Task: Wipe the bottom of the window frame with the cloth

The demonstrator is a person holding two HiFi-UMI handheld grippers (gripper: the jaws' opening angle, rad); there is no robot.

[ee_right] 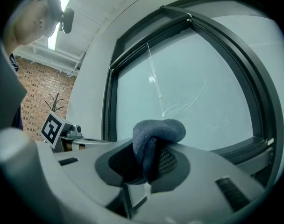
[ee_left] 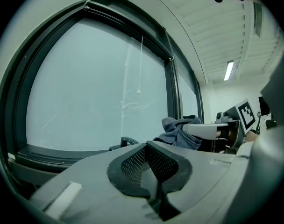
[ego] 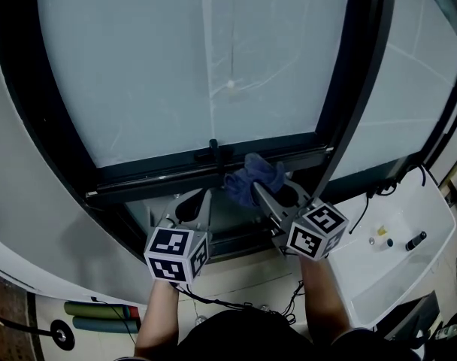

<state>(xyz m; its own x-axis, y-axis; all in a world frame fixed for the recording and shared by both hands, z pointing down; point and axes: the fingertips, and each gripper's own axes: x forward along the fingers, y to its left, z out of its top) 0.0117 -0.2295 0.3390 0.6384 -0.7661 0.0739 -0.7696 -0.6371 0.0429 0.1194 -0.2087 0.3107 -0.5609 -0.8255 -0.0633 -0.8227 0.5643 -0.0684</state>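
A crumpled blue cloth [ego: 254,177] is pinched in my right gripper [ego: 260,192], which is shut on it and holds it against the dark bottom rail of the window frame [ego: 161,171] just right of the black handle [ego: 213,153]. In the right gripper view the cloth [ee_right: 153,141] bulges up between the jaws. My left gripper [ego: 203,198] hangs left of it, below the rail, shut with nothing in it; its pads [ee_left: 149,164] meet. The left gripper view shows the cloth [ee_left: 181,130] off to the right.
A vertical dark mullion [ego: 356,81] rises right of the cloth. Below right lies a white sill ledge [ego: 409,224] with a black marker [ego: 415,240] and small items. Cables [ego: 289,299] trail under the grippers.
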